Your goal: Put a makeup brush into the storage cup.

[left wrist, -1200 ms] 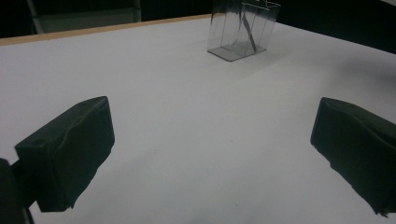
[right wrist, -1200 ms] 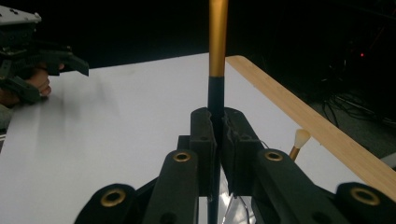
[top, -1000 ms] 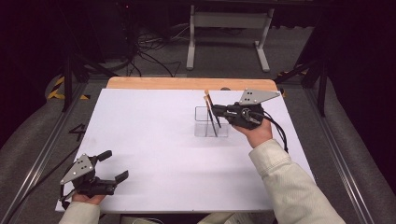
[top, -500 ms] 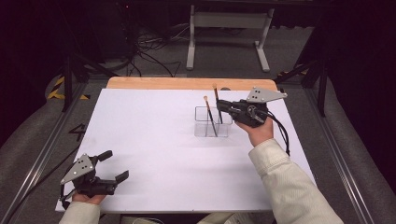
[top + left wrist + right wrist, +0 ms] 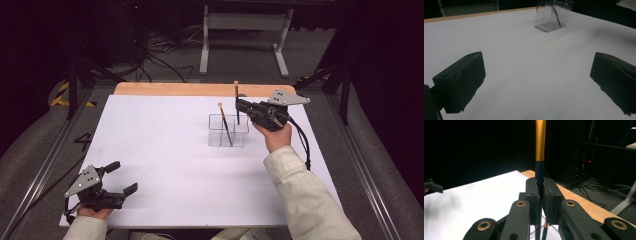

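A clear compartmented holder stands on the white table right of centre; it is also seen in the left gripper view. One thin brush leans inside it. My right gripper hovers just right of the holder's far side, shut on a second brush with a black shaft and orange-gold top, held upright. In the right gripper view the jaws clamp that brush. My left gripper rests open at the near left corner, with nothing between its jaws.
A wooden strip shows along the table's far edge. Behind it on the floor stand a metal frame and loose cables. Metal rails run along both sides. A cable trails from the right gripper.
The right gripper has shifted slightly to the right and turned its brush from leaning to upright. The left gripper has stayed in place.
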### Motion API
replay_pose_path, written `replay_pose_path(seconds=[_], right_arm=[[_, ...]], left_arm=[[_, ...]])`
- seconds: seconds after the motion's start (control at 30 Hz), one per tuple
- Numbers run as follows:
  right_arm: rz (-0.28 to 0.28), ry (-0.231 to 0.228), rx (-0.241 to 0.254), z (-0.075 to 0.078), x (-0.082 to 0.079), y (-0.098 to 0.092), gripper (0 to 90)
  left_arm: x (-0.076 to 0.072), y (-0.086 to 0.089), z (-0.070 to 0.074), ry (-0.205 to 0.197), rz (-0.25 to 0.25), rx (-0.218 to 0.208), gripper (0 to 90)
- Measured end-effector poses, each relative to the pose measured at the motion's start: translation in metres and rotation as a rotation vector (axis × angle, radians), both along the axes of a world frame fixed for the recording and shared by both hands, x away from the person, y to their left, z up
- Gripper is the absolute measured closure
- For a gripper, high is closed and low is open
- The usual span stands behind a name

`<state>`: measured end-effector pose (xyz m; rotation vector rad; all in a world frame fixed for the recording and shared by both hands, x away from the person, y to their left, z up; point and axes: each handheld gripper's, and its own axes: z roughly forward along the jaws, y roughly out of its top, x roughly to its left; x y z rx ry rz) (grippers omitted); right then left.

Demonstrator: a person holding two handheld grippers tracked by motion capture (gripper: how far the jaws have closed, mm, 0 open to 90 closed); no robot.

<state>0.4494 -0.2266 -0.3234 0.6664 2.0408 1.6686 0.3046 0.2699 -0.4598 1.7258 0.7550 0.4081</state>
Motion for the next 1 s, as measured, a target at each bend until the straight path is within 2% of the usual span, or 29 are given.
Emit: replay_pose_path(seconds=[0.17,0.4,0.7,1.0], right_arm=[[-0.022,0.006,0.049,-0.005,0.005,-0.002,83.4],[-0.048,-0.016,0.074,-0.011,0.01,0.001,83.4],[-0.063,-0.019,0.106,-0.023,0.016,0.0,83.4],[-0.067,-0.054,0.128,-0.029,0.015,0.002,83.4]], left_arm=[[0.0,0.0,0.0,0.0,-0.002,-0.001,0.5],[0.0,0.0,0.0,-0.005,-0.001,0.002,0.6],[0.0,0.0,0.0,-0.003,-0.001,0.001,0.5],[0.001,0.0,0.0,-0.005,-0.003,0.003,0.6]])
